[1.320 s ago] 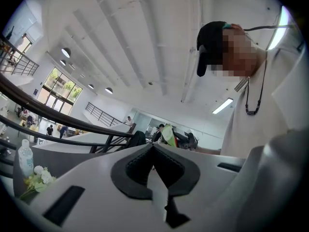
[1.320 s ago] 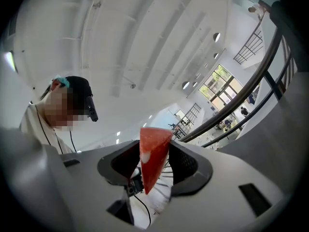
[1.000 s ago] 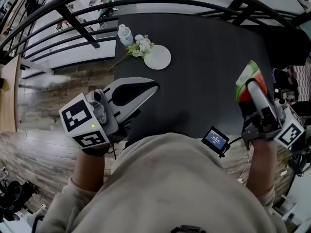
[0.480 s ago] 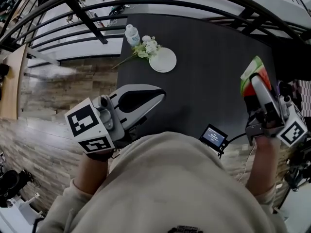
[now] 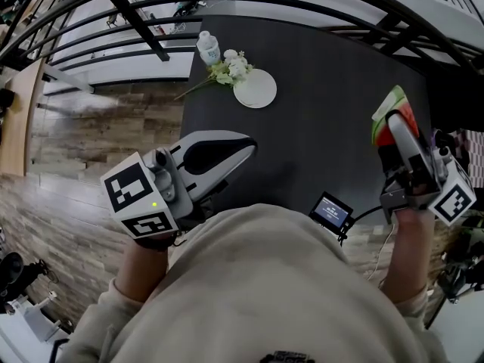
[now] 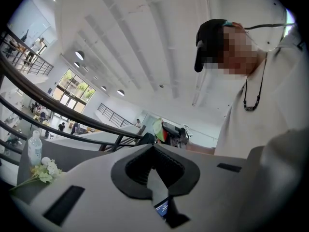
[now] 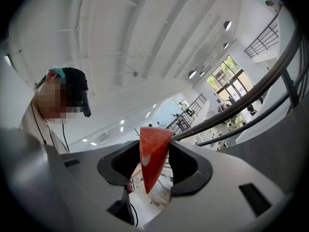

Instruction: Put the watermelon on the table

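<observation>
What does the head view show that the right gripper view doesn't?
Head view only: the dark table with the white plate, flowers and bottle at its far left corner, the left gripper with jaws together and nothing in them, and the green rind.
Right gripper view only: the red flesh of the watermelon wedge pinched between the jaws, the ceiling, the person's cap.
Both: the right gripper clamped on the watermelon, held above the table, and the dark railing.
</observation>
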The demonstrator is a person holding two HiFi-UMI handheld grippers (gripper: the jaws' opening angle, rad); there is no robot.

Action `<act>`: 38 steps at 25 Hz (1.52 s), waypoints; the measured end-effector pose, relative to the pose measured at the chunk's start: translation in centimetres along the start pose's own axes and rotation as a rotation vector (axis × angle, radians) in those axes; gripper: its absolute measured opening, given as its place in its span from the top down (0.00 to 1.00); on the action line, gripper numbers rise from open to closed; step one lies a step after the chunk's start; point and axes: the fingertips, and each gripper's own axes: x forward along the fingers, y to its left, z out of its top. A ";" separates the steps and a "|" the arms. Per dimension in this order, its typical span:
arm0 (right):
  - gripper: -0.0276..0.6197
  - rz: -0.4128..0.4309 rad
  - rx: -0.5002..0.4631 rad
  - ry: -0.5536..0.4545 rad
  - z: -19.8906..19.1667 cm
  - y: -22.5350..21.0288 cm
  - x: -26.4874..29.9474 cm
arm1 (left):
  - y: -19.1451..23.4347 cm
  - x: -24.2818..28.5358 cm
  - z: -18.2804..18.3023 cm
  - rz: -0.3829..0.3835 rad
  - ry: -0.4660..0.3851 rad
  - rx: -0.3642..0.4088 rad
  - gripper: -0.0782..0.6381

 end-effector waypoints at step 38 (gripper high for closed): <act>0.65 0.001 0.012 0.174 -4.6 -6.9 5.7 | 0.8 -3.2 -4.6 0.109 0.031 -0.093 0.89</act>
